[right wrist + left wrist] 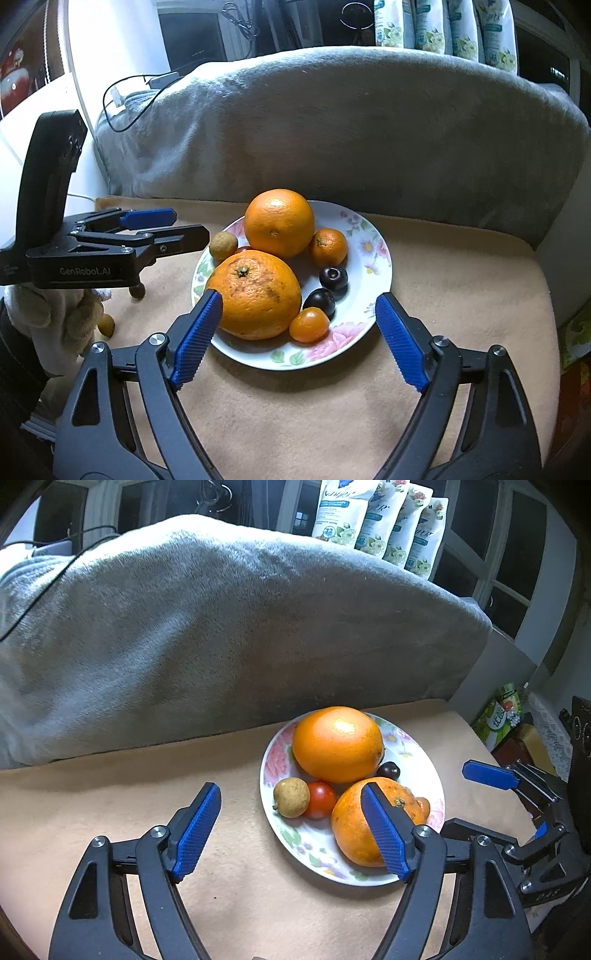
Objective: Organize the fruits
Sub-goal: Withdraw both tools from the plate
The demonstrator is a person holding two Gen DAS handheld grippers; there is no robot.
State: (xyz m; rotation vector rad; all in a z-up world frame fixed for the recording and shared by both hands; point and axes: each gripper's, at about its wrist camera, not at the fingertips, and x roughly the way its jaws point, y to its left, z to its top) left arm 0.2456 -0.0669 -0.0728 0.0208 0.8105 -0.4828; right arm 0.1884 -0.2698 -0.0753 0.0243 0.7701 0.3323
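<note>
Right gripper point(299, 332) hangs spread wide over the floral plate point(373, 280), nothing pinched; left gripper point(291, 827) gapes empty too, beside the plate. Oranges point(279, 221), plums point(333, 277) and small fruits sit piled on it, on the beige cloth point(461, 295).

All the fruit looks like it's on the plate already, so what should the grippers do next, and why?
Probably reach the left gripper for the small yellowish fruit lying on the tan cloth beside the gloved hand. It seems to be the only fruit off the flowered plate. Both grippers are open and empty, and the right gripper hangs over the plate.
</note>
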